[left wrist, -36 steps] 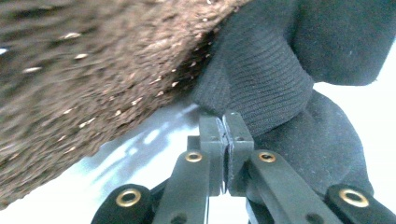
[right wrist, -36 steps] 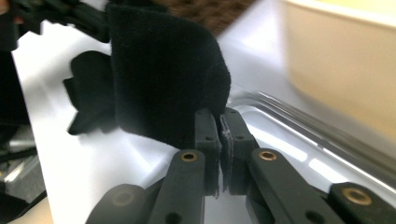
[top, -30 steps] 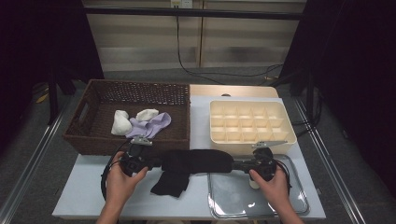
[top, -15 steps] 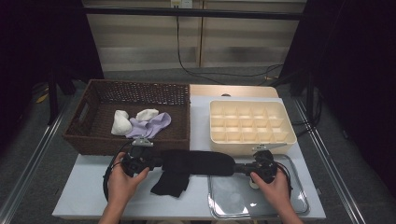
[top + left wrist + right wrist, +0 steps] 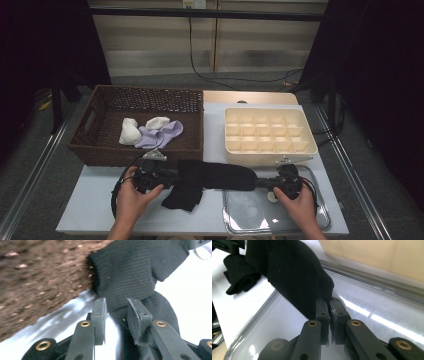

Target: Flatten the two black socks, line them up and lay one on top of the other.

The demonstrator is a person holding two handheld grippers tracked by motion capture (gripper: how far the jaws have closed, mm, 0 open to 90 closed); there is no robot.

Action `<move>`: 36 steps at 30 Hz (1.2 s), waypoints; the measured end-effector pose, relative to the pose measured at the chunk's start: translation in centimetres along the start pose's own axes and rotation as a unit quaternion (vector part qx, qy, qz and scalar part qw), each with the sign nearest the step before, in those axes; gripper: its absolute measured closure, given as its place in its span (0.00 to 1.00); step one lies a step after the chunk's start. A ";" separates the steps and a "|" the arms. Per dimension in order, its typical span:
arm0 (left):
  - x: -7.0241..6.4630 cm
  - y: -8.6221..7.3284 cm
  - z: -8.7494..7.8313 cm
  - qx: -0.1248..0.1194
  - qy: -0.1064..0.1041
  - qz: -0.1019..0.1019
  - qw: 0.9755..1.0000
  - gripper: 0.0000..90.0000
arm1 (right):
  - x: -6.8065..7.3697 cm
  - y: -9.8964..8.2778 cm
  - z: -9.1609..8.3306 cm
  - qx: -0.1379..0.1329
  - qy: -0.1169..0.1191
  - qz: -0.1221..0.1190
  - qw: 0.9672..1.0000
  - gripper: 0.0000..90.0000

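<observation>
White counter point(image 5: 100, 205): long black knit sock point(image 5: 215, 176) stretched flat before brown wicker basket point(image 5: 145, 100). Left gripper point(image 5: 117, 315) fingers just parted, cuff loose between; right gripper point(image 5: 329, 312) fingers clamped on toe. Folding and placing outstanding.

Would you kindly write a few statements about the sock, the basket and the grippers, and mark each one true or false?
1. The right gripper is shut on the black sock. True.
2. The wicker basket holds a red sock. False: it holds white and lilac socks.
3. The left gripper is clamped tight on the sock. False: its jaws have just been opening, with the sock between them.
4. The divided box has nothing in its compartments. True.
5. The clear tray sits inside the basket. False: it lies on the table.
</observation>
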State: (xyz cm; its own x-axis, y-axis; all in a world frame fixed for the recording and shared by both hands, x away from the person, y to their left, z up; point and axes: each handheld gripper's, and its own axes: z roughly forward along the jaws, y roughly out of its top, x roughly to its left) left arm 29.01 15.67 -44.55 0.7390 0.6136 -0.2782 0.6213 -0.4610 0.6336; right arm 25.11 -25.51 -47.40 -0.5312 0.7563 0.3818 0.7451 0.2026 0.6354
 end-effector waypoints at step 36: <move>1.0 -3.0 -2.6 0.036 0.060 -0.030 0.997 0.92 | 0.6 0.6 1.0 -0.003 -0.014 -0.040 0.999 0.69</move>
State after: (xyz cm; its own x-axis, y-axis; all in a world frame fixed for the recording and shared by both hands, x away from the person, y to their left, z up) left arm 27.22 19.35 -44.87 0.6655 0.7124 -0.2228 0.6844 -0.4633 0.5629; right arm 25.70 -24.32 -47.48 -0.5770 0.7552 0.3111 0.6987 0.2592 0.6668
